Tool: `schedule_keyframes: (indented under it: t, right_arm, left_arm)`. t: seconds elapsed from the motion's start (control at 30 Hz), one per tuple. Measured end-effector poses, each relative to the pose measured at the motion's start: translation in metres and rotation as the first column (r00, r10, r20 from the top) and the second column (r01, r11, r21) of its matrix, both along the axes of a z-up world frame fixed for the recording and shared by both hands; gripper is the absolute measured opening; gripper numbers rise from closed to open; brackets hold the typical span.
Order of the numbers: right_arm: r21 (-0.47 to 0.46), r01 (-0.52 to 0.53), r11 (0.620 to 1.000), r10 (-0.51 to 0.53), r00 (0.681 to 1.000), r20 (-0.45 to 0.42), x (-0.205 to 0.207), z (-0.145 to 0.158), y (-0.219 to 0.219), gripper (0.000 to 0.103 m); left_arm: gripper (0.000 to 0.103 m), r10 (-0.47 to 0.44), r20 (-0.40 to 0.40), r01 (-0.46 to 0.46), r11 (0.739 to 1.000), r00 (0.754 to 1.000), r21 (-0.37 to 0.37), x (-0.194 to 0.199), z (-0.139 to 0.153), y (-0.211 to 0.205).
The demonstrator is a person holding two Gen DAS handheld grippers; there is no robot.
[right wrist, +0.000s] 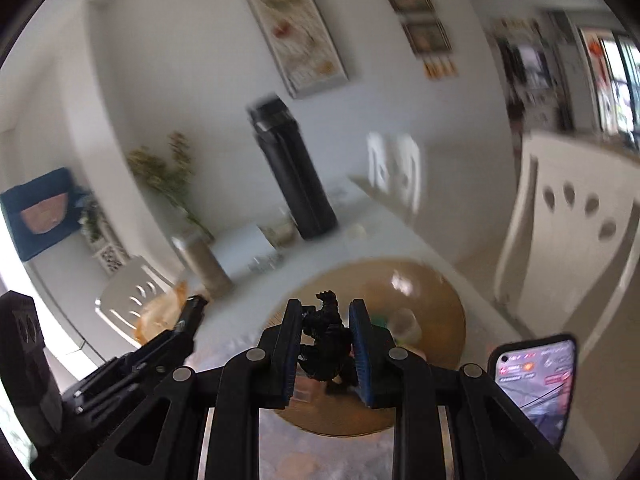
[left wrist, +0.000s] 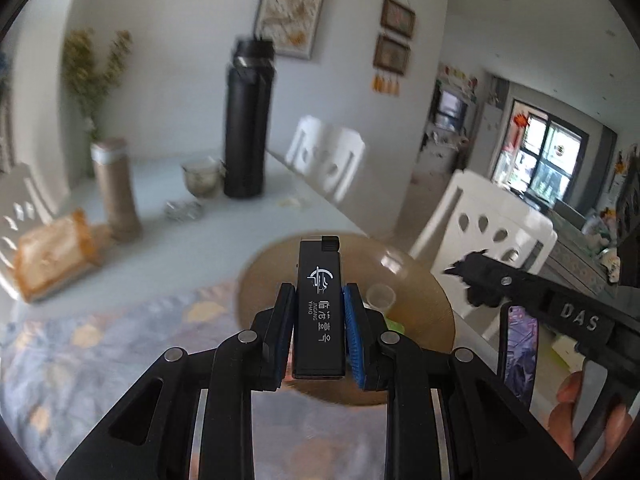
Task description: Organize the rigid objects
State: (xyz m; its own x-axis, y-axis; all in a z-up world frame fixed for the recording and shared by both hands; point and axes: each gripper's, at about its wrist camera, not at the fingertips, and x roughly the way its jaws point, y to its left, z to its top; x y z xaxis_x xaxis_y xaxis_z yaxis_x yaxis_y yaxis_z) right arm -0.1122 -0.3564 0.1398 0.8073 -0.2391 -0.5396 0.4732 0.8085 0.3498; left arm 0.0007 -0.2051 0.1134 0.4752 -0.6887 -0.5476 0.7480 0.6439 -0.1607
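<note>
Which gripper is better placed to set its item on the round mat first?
Probably left: the left gripper holds the black lighter upright above the round mat, while the right gripper's dark figurine looks irregular.

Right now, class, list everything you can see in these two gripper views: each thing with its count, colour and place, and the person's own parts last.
Flat rectangular lighter: one, black with white print, clamped in the left gripper.
Small spiky toy figure: one, black, clamped in the right gripper.
Round woven mat: one, tan, on the table below both grippers.
Tall flask: one, black, upright at the table's far end.
Slim bottle: one, beige, left of the flask.
Bagged bread: one, orange-brown, table's left edge.
Chairs: white, along the table.
Phone: one, screen lit, far right.
Left gripper: fingers shut.
Right gripper: fingers shut.
</note>
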Motion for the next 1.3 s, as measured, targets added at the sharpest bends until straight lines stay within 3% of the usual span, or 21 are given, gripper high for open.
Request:
schedule_keyframes:
  t: [0.13,0.2,0.27,0.43,0.5,0.6,0.73,0.8,0.93,1.1,1.3]
  right_arm:
    - [0.096,0.021,0.995,-0.015,0.998,-0.06,0.014,-0.016,-0.023,0.024]
    - [0.133,-0.005,0.991,0.013,0.998,-0.056,0.017,-0.018,-0.029,0.032]
    - [0.106,0.0,0.994,0.006,0.998,-0.056,0.016,-0.018,-0.027,0.038]
    - [0.06,-0.057,0.997,0.059,0.997,-0.042,0.006,-0.012,-0.001,0.039]
    - [0.051,-0.105,0.993,0.107,0.994,-0.038,0.007,-0.01,0.017,0.042]
    - [0.012,-0.206,0.979,0.206,0.978,-0.029,0.006,-0.005,0.058,0.053]
    - [-0.075,-0.347,0.935,0.343,0.937,-0.062,0.01,-0.006,0.124,0.058]
    - [-0.108,-0.402,0.909,0.394,0.915,-0.091,0.012,-0.018,0.158,0.063]
    - [-0.108,-0.454,0.884,0.43,0.882,-0.192,0.025,-0.069,0.202,0.063]
    - [-0.126,-0.423,0.897,0.367,0.873,-0.321,0.044,-0.133,0.215,0.063]
    - [-0.135,-0.373,0.918,0.303,0.879,-0.369,0.052,-0.155,0.206,0.063]
  left_arm:
    - [0.022,-0.057,-0.064,0.058,0.998,0.996,0.019,0.009,-0.022,-0.021]
    - [0.043,-0.058,-0.082,0.06,0.998,0.995,0.02,0.01,-0.025,-0.021]
    - [0.05,-0.044,-0.062,0.045,0.999,0.997,0.02,0.006,-0.023,-0.015]
    - [0.053,0.037,0.027,-0.038,0.999,0.999,0.035,-0.011,-0.004,0.027]
    - [0.068,0.082,0.057,-0.083,0.996,0.995,0.018,-0.018,0.005,0.053]
    - [0.073,0.189,0.129,-0.191,0.982,0.973,-0.001,-0.033,0.018,0.098]
    - [0.078,0.363,0.187,-0.379,0.924,0.913,0.055,-0.049,0.02,0.158]
    - [0.087,0.43,0.19,-0.45,0.89,0.883,0.076,-0.053,0.01,0.184]
    - [0.087,0.505,0.184,-0.532,0.832,0.843,0.158,-0.057,-0.031,0.219]
    - [0.087,0.527,0.051,-0.524,0.821,0.848,0.226,-0.037,-0.093,0.238]
    - [0.087,0.517,-0.012,-0.499,0.833,0.856,0.239,-0.027,-0.121,0.233]
